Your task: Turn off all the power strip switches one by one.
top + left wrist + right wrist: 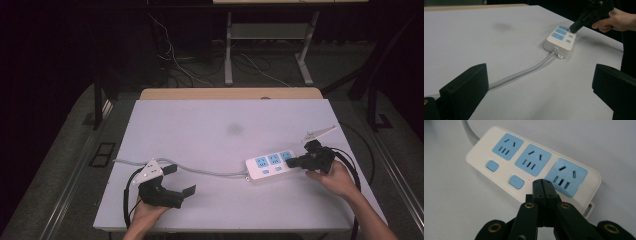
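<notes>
Right then, the right gripper point(542, 185) had its fingers point(537, 192) pressed flat together with nothing between them, and their joined tip rested on the top face of the white power strip point(499, 172). That tip sat on the strip's near edge, just below the third blue socket point(566, 176) and just to the right of the second of the blue switch buttons point(516, 181). A further button point(492, 166) lay farther off to the left of the fingers, past the middle socket point(533, 159). Small red dots showed beside the buttons, one right at the fingers' side. In the high view the same gripper point(295, 162) met the strip's right end point(272, 165), with the person's right hand point(340, 180) wrapped around the gripper body.

The left gripper point(539, 92) held its fingers point(466, 90) wide apart, with nothing gripped. Between them lay bare white tabletop point(499, 42), and the strip's grey cord point(524, 71) ran from just beside the left finger away toward the strip point(559, 43), which lay well ahead of the fingers. In the high view this gripper point(180, 182) rested low on the tabletop point(225, 125) in the person's left hand point(147, 212), well apart from the strip, with the cord point(210, 172) passing just beyond its fingers.
</notes>
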### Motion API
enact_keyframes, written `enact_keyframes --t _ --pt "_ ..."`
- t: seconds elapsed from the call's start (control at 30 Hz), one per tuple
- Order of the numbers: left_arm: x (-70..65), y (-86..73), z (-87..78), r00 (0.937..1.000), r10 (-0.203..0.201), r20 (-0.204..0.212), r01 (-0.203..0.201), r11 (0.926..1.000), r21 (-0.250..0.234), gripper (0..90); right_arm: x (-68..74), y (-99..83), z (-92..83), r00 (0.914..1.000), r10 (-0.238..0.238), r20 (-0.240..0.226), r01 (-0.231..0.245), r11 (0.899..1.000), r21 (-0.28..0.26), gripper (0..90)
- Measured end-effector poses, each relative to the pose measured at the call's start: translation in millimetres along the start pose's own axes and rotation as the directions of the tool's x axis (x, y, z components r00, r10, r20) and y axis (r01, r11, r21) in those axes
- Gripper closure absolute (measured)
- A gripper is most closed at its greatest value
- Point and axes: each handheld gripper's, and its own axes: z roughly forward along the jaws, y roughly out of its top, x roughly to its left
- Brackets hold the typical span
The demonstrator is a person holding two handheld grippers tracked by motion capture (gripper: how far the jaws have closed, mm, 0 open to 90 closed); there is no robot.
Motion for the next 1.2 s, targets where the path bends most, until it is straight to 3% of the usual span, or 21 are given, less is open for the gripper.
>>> enact_keyframes --t 0.03,0.3,0.53,1.2 --pt "0.1 0.0 0.0 1.0000 0.000 0.000 0.000 1.0000 0.000 0.0 -0.3 0.0 -1.1 0.9997 0.007 -0.023 -0.008 1.000 -0.019 90.0" --pt "0.3 -0.1 -0.1 1.0000 -0.002 0.001 0.002 1.0000 0.000 0.0 -2.4 -1.0 -6.3 0.9998 0.017 -0.013 -0.017 1.000 -0.012 90.0" --pt "0.1 -0.1 0.5 1.0000 0.000 0.001 0.000 1.0000 0.002 0.0 -0.3 -1.3 -16.8 0.9994 0.020 -0.028 -0.021 0.999 -0.042 90.0" --pt "-0.2 -0.1 0.1 1.0000 0.001 0.001 -0.001 1.0000 -0.001 0.0 26.5 28.1 -30.2 0.9961 -0.077 -0.044 0.075 0.996 -0.043 90.0"
